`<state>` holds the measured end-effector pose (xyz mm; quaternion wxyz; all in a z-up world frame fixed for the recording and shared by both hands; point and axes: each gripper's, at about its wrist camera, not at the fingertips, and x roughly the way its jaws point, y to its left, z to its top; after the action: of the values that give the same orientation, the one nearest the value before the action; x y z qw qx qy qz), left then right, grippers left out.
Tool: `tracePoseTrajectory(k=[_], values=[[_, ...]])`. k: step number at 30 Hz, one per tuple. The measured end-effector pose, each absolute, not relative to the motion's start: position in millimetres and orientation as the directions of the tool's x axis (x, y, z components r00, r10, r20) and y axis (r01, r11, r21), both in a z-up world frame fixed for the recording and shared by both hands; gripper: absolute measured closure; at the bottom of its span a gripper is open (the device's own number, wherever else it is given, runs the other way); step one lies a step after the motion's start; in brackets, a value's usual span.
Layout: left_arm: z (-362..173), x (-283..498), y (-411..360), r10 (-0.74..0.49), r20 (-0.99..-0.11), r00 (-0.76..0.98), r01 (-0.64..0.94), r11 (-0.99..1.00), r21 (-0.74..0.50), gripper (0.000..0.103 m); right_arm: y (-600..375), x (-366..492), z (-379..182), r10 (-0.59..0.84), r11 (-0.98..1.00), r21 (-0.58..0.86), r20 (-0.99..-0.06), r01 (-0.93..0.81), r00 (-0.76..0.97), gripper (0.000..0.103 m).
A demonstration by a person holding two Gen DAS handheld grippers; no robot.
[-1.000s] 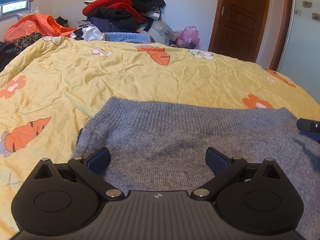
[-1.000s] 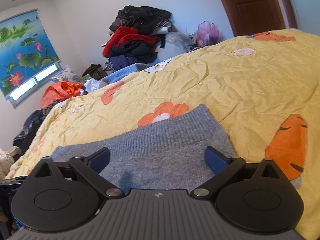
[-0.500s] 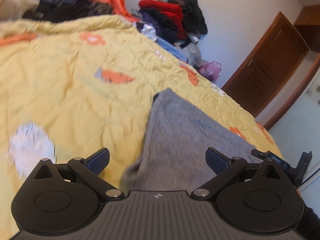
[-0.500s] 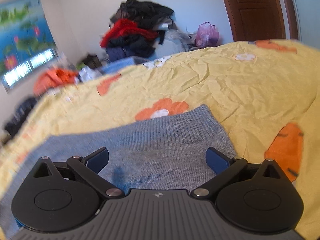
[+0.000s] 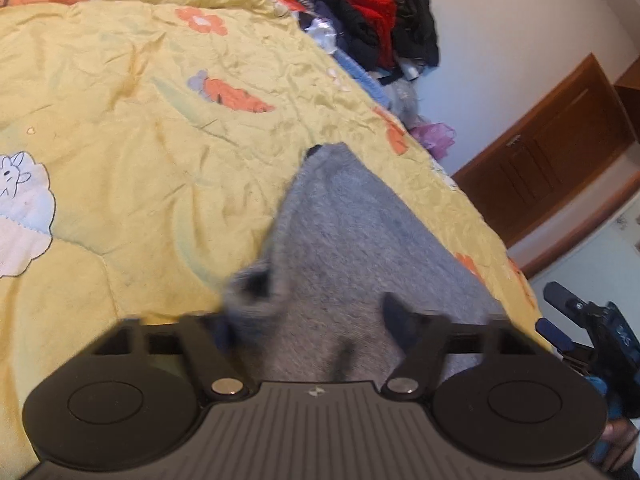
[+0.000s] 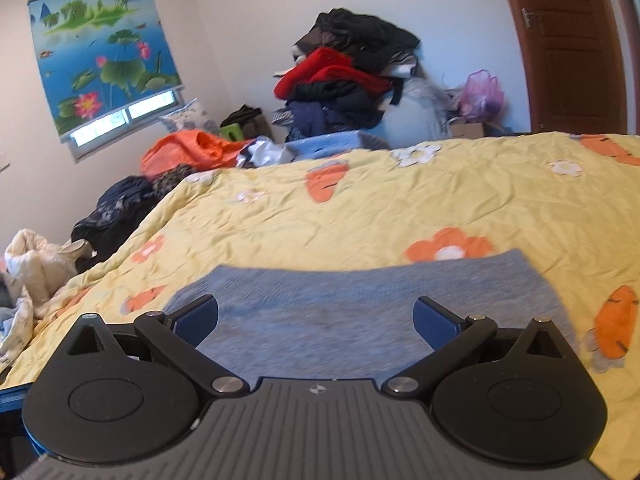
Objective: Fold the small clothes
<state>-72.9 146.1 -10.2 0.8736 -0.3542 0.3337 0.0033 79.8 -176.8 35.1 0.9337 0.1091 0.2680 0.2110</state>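
right hand-held gripper [image 6: 316,316]: jaws standing wide apart, blue pads [image 6: 434,318] hovering over a grey knit garment [image 6: 360,312]. garment: lying flat on a bed [image 6: 360,208] under a yellow quilt with orange carrots and flowers. heap of clothes [image 6: 348,80]: sitting beyond the bed against the wall. lotus-print blind [image 6: 100,60]: hanging at left. wooden door [image 6: 576,40]: standing at right.

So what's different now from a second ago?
The left claw has swung round to the gray sweater's left edge and narrowed a little around a bunched bit of it; blur hides whether it grips. The right claw has turned a bit and is still wide open above the sweater. The sweater still lies flat on the yellow quilt.
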Motion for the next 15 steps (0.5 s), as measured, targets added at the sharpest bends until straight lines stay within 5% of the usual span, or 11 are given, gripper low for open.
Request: tracePoseTrajectory(k=[1,5,9,15], values=[[-13,-71,149,-0.231,-0.594,0.770,-0.261,0.736,-0.625,0.068,-170,78,36,0.458,0.885,0.315,-0.460,-0.342,0.761,0.001],[-17,-70,154,-0.187,-0.634,0.751,-0.312,0.744,-0.590,0.095,-142,81,41,0.499,0.865,0.318,-0.480,-0.387,0.722,0.001],[-4,-73,138,-0.128,-0.638,0.760,-0.280,0.820,-0.498,0.098,-98,95,50,0.558,0.829,0.333,-0.530,-0.448,0.639,0.001],[25,-83,67,-0.063,-0.566,0.822,-0.055,0.980,-0.189,0.098,7,141,51,0.584,0.765,0.343,-0.727,-0.546,0.362,0.009]])
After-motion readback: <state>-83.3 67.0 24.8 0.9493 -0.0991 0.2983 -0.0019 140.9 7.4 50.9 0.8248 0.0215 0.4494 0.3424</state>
